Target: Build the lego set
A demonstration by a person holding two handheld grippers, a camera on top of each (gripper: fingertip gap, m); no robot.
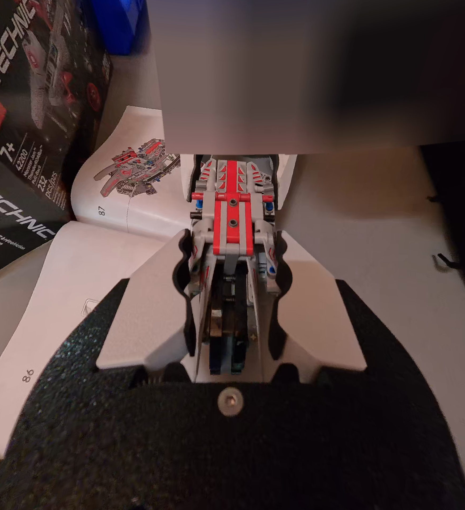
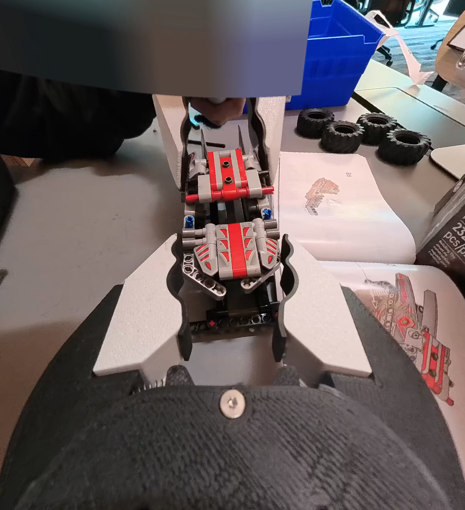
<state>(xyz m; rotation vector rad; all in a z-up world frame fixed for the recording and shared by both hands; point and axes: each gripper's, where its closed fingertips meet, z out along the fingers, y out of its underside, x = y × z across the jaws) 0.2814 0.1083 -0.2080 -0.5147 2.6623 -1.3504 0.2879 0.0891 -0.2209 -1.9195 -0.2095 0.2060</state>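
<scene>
A grey and red lego truck body (image 1: 232, 220) on a black chassis is held between my two grippers, which face each other. My left gripper (image 1: 232, 242) is shut on the end with the flat red-striped panel. My right gripper (image 2: 230, 242) is shut on the other end (image 2: 235, 254), which carries the sloped red and grey panels. Each gripper also shows in the other's view: the right gripper (image 1: 234, 171) in the left wrist view and the left gripper (image 2: 223, 176) in the right wrist view. The model sits just above the grey table (image 2: 74, 220).
The open instruction booklet (image 2: 336, 215) lies right of the model and also shows in the left wrist view (image 1: 101, 262). The black lego box (image 1: 18, 124) stands on it. Several black tyres (image 2: 364, 132) and a blue bin (image 2: 336, 55) sit behind. A hand (image 2: 217, 110) holds the left gripper. Less than 4 cm separates the two grippers' tips.
</scene>
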